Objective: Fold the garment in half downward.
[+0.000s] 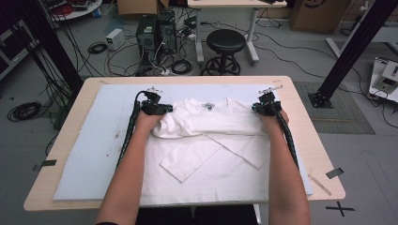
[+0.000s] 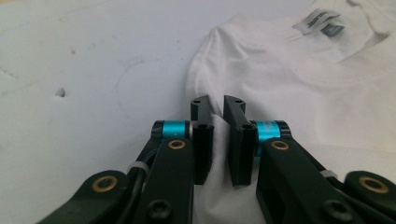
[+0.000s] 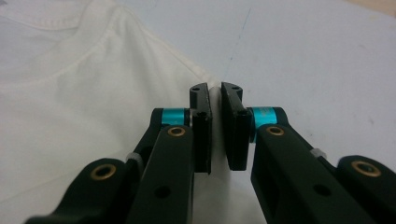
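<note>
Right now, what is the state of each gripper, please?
Left gripper: closed on the shoulder of the white shirt.
Right gripper: closed on the shirt's other shoulder.

You have one white T-shirt (image 1: 213, 140) on one pale mat (image 1: 94, 140), two grippers, left (image 1: 155, 107) and right (image 1: 266, 107), one black stool (image 1: 225, 44) and one wooden table (image 1: 70, 108)

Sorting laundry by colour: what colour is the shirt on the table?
White; the shirt shows best in the high view.
</note>
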Demonstrator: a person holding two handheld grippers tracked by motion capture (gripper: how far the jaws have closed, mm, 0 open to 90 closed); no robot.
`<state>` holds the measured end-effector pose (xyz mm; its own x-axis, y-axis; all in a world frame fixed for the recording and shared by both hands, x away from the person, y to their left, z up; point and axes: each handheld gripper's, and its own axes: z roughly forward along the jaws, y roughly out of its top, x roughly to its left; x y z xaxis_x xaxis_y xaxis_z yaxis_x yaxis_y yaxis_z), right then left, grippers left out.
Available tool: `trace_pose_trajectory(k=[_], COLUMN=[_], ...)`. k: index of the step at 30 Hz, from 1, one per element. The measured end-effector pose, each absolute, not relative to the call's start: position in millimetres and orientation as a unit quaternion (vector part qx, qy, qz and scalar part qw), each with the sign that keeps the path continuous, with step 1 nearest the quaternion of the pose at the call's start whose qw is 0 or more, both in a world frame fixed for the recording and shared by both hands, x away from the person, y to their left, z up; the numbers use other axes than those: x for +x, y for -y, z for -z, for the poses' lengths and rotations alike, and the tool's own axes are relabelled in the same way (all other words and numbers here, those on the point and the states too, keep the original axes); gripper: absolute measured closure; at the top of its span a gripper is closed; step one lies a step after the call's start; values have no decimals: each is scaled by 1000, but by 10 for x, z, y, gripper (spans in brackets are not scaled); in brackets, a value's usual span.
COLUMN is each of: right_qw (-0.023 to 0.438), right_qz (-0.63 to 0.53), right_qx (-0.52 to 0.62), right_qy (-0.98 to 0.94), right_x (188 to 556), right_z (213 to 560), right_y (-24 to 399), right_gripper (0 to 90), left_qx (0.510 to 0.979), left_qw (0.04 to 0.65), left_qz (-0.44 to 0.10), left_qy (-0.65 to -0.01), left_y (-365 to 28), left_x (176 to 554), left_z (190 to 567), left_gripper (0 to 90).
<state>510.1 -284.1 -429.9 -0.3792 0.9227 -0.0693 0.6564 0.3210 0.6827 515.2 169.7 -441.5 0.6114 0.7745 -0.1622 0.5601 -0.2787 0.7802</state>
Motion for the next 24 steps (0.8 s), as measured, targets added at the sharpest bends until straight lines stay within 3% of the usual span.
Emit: trace_pose_trajectory(k=[24], right_qw=[268], right_qz=[-387], right_qx=[467], right_qy=[-748], right_x=[4560], right_z=[3624], right_y=[2965], right_gripper=[853], left_qx=[758], left_qw=[511], left_qz=[-158], left_qy=[-375], left_y=[-1868], left_x=[4592], left_z=[3732], left_gripper=[838])
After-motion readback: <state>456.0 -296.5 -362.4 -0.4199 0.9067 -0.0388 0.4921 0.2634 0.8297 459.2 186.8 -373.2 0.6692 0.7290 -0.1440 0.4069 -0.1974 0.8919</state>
